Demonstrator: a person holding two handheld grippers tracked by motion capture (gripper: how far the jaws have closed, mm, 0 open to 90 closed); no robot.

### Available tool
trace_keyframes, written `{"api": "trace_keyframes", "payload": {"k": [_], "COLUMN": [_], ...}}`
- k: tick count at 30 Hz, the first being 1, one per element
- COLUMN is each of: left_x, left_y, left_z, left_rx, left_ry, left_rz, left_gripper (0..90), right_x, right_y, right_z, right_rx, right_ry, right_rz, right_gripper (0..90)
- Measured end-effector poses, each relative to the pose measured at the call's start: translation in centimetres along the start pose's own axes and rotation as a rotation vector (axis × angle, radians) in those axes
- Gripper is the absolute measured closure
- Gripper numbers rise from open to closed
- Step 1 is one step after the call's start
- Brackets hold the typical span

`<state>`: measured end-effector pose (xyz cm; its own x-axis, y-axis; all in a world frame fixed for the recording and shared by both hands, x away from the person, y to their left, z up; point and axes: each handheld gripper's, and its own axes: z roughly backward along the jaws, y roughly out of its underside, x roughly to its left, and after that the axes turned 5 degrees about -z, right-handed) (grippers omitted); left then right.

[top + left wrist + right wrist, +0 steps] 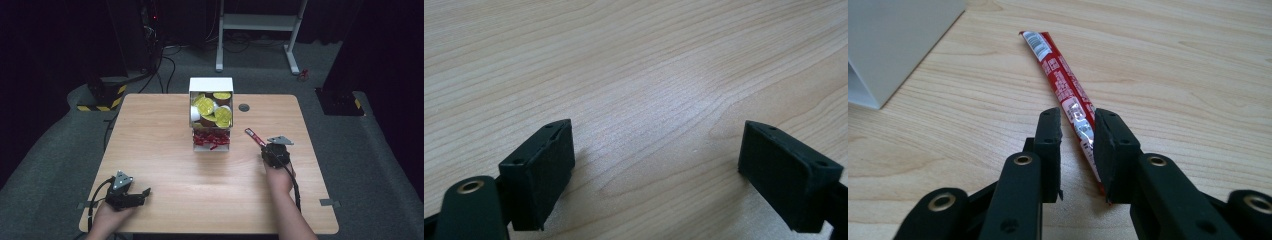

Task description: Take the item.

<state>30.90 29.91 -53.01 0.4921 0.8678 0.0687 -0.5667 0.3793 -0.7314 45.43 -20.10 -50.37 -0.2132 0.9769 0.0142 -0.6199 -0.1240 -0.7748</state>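
A red stick packet (252, 135) (1058, 75) lies slanted on the wooden table (175, 170), right of the white box (210, 84). My right gripper (264, 148) (1078, 125) has its jaws closed narrowly around the packet's near end, which twists on edge against the right pad. The packet's far end rests on the wood. My left gripper (146, 192) (656, 150) sits low at the table's front left, open, with bare wood between its fingers.
The white box holds yellow-lidded cups (212, 111) in its upper part and several red packets (211, 139) in its lower part. Its white wall (893, 40) stands close on the left in the right gripper view. A round grommet (244, 107) sits behind the packet.
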Motion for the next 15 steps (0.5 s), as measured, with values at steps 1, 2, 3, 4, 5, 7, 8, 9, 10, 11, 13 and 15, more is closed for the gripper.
{"api": "trace_keyframes", "payload": {"k": [1, 2, 3, 4, 5, 7, 8, 9, 10, 11, 13, 15], "left_x": [0.0, 0.0, 0.0, 0.1, 0.1, 0.0, 0.0, 0.0, 0.0, 0.0, 0.0, 0.0], "left_y": [0.0, 0.0, 0.0, 0.0, 0.0, 0.0, 0.0, 0.0, 0.0, 0.0, 0.0, 0.0], "left_z": [0.0, 0.0, 0.0, 0.0, 0.0, 0.0, 0.0, 0.0, 0.0, 0.0, 0.0, 0.0], "left_rx": [0.0, 0.0, 0.0, 0.001, 0.001, 0.001, 0.001, 0.0, 0.0, 0.001, 0.001, 0.004], "left_ry": [0.0, 0.0, 0.0, -0.004, -0.002, 0.0, 0.0, -0.001, -0.001, 0.0, -0.001, -0.001], "left_rz": [0.0, 0.0, 0.0, -0.008, -0.007, -0.004, -0.004, -0.004, -0.004, -0.002, -0.002, -0.001], "left_gripper": [15.1, 15.1, 15.1, 15.1, 15.1, 15.1, 15.1, 15.1, 15.1, 15.1, 15.1, 15.1], "right_x": [0.0, 0.0, 0.1, 0.1, 0.2, 0.2, 0.3, 0.3, 0.3, 0.5, 0.6, 0.7], "right_y": [-0.1, -0.1, -0.2, -0.2, -0.2, -0.4, -0.4, -0.5, -0.5, -0.5, -0.6, -0.7], "right_z": [0.2, 0.2, 0.3, 0.4, 0.5, 0.8, 1.0, 1.1, 1.1, 1.5, 1.9, 2.4], "right_rx": [-0.005, -0.009, -0.011, -0.016, -0.02, -0.033, -0.033, -0.039, -0.039, -0.049, -0.059, -0.066], "right_ry": [-0.005, -0.007, -0.008, -0.011, -0.012, -0.013, -0.018, -0.02, -0.02, -0.026, -0.034, -0.042], "right_rz": [0.009, 0.01, 0.007, 0.009, 0.01, 0.015, 0.01, 0.009, 0.009, 0.008, 0.011, 0.013], "right_gripper": [72.3, 71.7, 71.1, 71.1, 71.1, 70.6, 70.0, 69.4, 69.4, 67.5, 66.3, 65.3]}}
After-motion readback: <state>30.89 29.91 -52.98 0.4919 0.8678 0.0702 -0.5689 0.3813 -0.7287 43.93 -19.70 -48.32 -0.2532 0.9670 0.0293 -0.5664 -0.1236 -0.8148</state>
